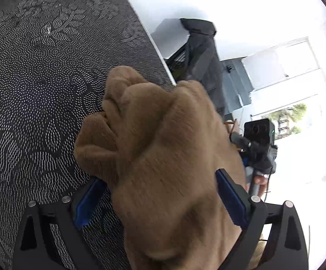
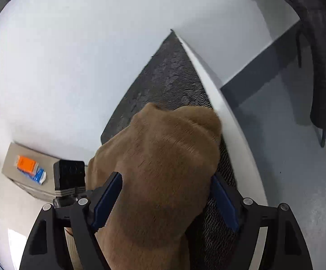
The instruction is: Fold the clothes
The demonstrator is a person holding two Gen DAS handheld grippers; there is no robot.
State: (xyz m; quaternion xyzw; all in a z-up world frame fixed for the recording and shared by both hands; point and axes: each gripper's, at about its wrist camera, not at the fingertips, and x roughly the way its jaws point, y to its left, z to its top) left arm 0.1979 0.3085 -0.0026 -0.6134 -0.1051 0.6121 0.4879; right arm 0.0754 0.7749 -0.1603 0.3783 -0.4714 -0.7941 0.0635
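A tan fleece garment [image 1: 160, 148] is bunched between the blue pads of my left gripper [image 1: 160, 186], which is shut on it and holds it above the dark patterned tablecloth [image 1: 39, 85]. My right gripper [image 2: 165, 191] is also shut on the tan garment [image 2: 163, 164], gripping a thick bundle near the table's white edge [image 2: 230, 117]. The right gripper with its camera [image 1: 259, 139] shows in the left wrist view; the left gripper's camera block [image 2: 69, 177] shows in the right wrist view. The rest of the garment hangs out of view.
The dark patterned cloth [image 2: 169, 74] covers a white table. A dark chair with a black jacket [image 1: 201, 51] stands beyond the table edge. A grey floor [image 2: 286, 146] and a chair leg [image 2: 322, 135] lie to the right. A cabinet with orange and blue packs [image 2: 28, 166] stands on the left.
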